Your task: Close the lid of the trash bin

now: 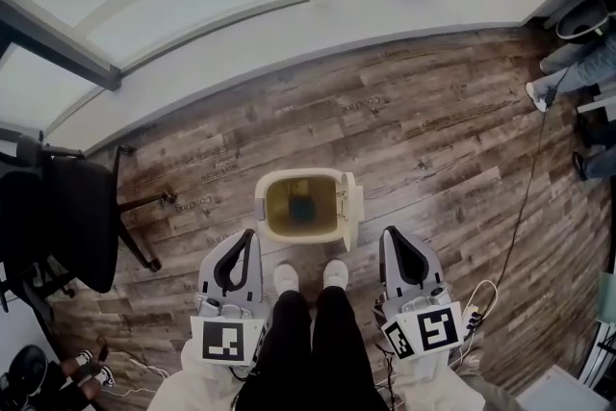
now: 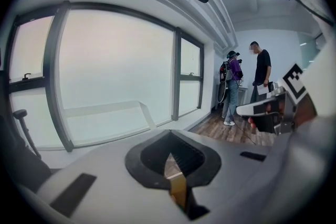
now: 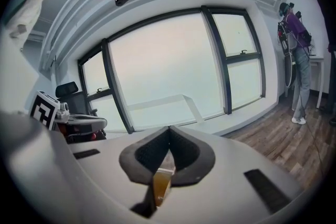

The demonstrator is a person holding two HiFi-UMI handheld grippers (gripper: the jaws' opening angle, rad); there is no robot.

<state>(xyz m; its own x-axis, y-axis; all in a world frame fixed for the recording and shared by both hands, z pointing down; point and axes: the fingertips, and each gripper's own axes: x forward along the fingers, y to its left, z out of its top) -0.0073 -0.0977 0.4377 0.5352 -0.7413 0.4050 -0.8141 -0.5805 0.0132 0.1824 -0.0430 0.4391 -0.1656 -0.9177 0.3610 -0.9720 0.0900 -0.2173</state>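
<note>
An open trash bin (image 1: 298, 174) stands on the wood floor (image 1: 433, 140), its lid (image 1: 352, 213) hanging at three o'clock — left gripper (image 1: 252, 234) at seven, right gripper (image 1: 389, 232) at five, both with jaws pressed together, empty.

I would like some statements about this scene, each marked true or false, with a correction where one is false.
1. The trash bin is open, with its lid swung over to its right side. True.
2. The left gripper grips the lid. False: it is apart from the bin, jaws together on nothing.
3. The right gripper has its jaws together. True.
4. The bin stands on a table. False: it stands on the wood floor.
5. A black office chair stands to the left of the bin. True.
</note>
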